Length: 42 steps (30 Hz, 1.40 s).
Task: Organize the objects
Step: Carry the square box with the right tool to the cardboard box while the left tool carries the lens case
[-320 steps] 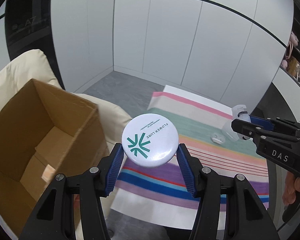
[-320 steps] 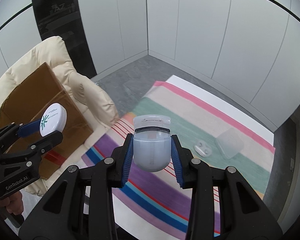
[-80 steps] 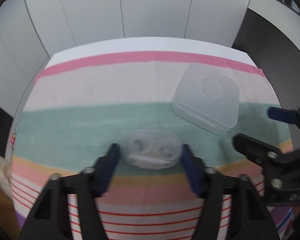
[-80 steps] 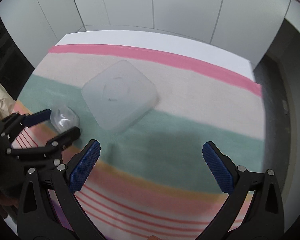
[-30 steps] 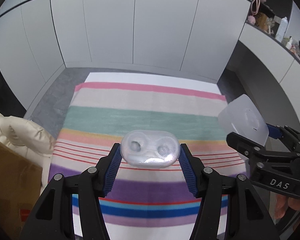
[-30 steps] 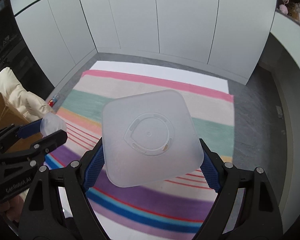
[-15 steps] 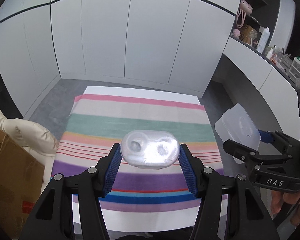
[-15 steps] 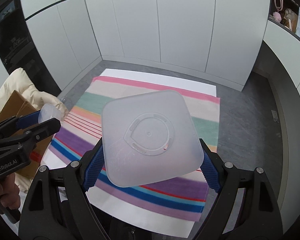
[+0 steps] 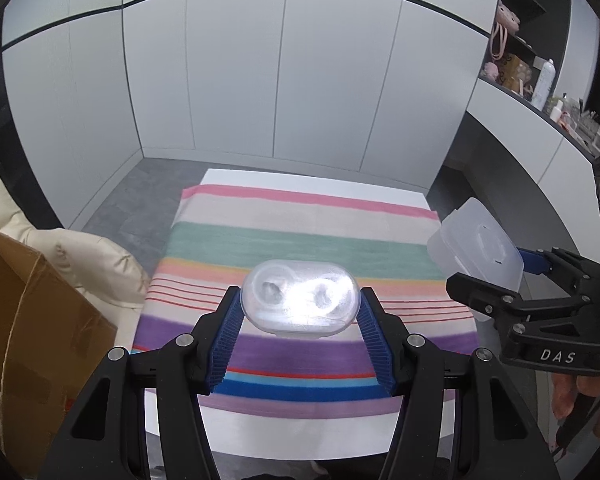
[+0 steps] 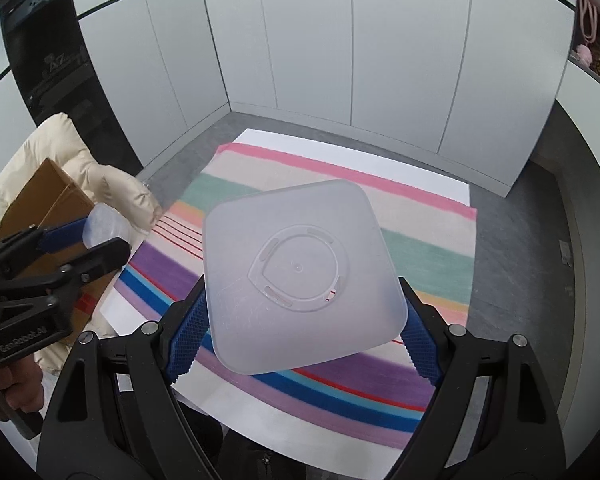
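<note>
My left gripper [image 9: 299,312] is shut on a small clear oval case [image 9: 299,300] with two round wells, held high above the striped cloth [image 9: 300,240]. My right gripper [image 10: 300,316] is shut on a frosted square plastic box [image 10: 300,272], also held high over the cloth. The left wrist view shows the right gripper [image 9: 496,268] with the square box [image 9: 476,240] at the right. The right wrist view shows the left gripper [image 10: 88,240] with the oval case [image 10: 106,226] at the left. A brown cardboard box [image 9: 24,340] stands at the left.
The striped cloth lies on a white table [image 10: 340,144] with grey floor around it. A cream padded chair [image 10: 100,180] holds the cardboard box [image 10: 48,196]. White cabinet walls stand behind. A counter with small items [image 9: 540,84] runs along the right.
Both grippers have risen and pulled back with their objects, so the table looks smaller and lower. The cardboard box has come further into view at the left.
</note>
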Motion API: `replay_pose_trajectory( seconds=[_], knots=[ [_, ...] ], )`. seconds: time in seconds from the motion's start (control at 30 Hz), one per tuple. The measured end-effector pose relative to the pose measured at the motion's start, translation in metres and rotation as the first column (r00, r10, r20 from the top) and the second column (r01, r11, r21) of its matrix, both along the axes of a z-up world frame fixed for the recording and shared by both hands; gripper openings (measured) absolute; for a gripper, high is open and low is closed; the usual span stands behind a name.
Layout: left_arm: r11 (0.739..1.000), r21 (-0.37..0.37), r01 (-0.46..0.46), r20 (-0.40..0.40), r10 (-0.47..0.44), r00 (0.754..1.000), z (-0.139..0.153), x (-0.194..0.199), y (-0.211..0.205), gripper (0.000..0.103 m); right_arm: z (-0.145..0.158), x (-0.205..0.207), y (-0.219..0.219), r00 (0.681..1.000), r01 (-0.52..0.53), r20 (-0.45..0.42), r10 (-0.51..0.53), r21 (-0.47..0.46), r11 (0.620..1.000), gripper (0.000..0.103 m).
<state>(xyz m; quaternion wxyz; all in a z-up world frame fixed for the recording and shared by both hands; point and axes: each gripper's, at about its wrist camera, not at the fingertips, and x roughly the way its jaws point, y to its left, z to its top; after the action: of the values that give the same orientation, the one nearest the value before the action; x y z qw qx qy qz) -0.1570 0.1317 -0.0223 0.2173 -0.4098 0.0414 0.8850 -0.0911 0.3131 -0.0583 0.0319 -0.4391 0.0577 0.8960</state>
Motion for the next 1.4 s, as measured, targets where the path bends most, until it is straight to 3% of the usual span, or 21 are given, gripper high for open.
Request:
replay_pose_trajectory(
  seconds=[0.57, 1.4],
  knots=[
    [0.992, -0.019, -0.121, -0.015, 0.121, 0.993, -0.007, -0.017, -0.067, 0.058, -0.001, -0.032, -0.047, 0.997, -0.079, -0.01, 0.079, -0.011, 0.997, 0.087],
    [0.955, -0.021, -0.297, -0.04, 0.296, 0.954, -0.002, -0.005, -0.175, 0.058, 0.001, -0.068, -0.147, 0.971, -0.237, -0.025, 0.236, -0.012, 0.971, 0.087]
  ],
)
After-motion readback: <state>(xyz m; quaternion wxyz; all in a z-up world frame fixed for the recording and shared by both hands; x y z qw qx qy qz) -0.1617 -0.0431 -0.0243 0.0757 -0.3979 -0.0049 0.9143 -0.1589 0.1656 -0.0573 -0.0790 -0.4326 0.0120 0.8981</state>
